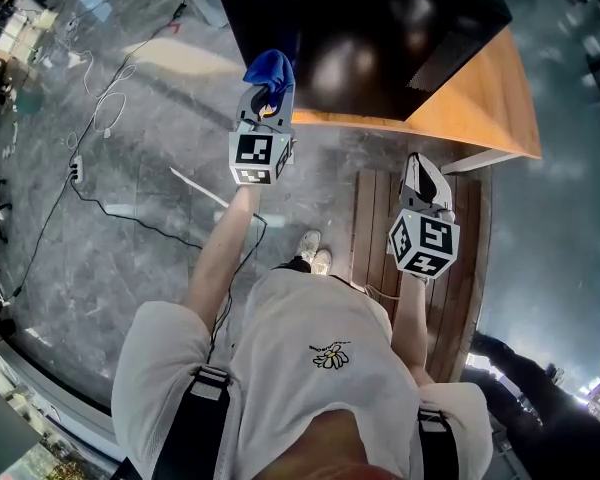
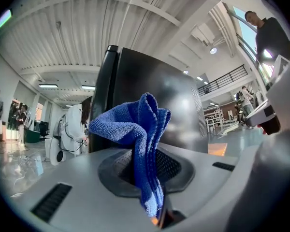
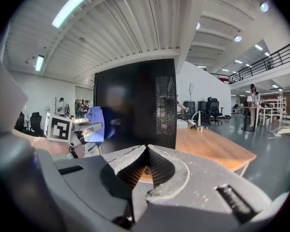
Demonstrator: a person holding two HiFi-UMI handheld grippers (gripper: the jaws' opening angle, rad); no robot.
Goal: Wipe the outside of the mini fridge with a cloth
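The black mini fridge (image 1: 380,38) is seen standing on a wooden table (image 1: 485,98), with its upright glossy face straight ahead of the left gripper (image 1: 265,96), which is the nearer one. The right gripper (image 1: 423,168) is held off to the side, jaws closed on nothing. The blue cloth (image 1: 270,68) is pinched in the left jaws and bunched forward towards that face; contact cannot be told.

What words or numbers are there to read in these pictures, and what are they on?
No readable words or numbers anywhere.
Left cube and right cube: black-and-white square patterns, not letters.
Shirt: a small daisy; any writing beside it is too small to read.
Fridge and cloth: no label shows.
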